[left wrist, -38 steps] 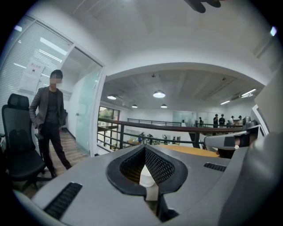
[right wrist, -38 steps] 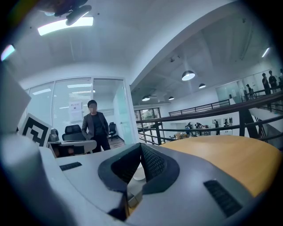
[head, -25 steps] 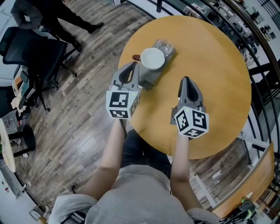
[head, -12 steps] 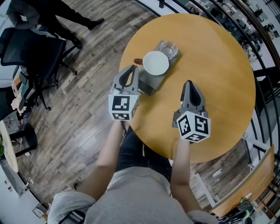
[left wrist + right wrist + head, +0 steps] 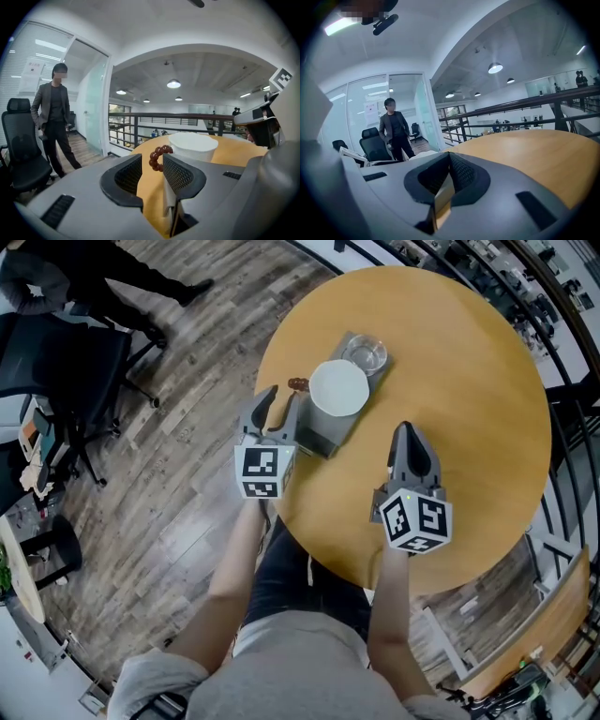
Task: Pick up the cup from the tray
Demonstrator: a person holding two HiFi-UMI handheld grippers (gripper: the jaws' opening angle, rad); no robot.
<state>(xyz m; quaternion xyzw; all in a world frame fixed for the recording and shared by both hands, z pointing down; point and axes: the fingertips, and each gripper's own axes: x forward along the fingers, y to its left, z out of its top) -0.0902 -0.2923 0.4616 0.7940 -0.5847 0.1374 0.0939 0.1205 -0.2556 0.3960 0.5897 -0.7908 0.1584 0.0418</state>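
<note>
Tray: grey, lies on the round wooden bench, near the bench's left edge. The white cup stands upright on the tray, about the middle of it. A clear glass is also on the tray, at its far end, just beyond the cup. A string of brown beads lies on the bench just off the tray's left side, level with the cup.

My left claw is at the tray's near left corner, pointing toward the cup but short of it. Its jaws have just been opening and stand apart, with nothing between the pads. Through the gap I see the beads, and the cup further off.

My right claw is near the tray on its right, over bare bench. Its jaws are pressed together on nothing.

Left of the tray, well off the bench, a person in dark clothes stands on the wooden floor beside a black office chair.
</note>
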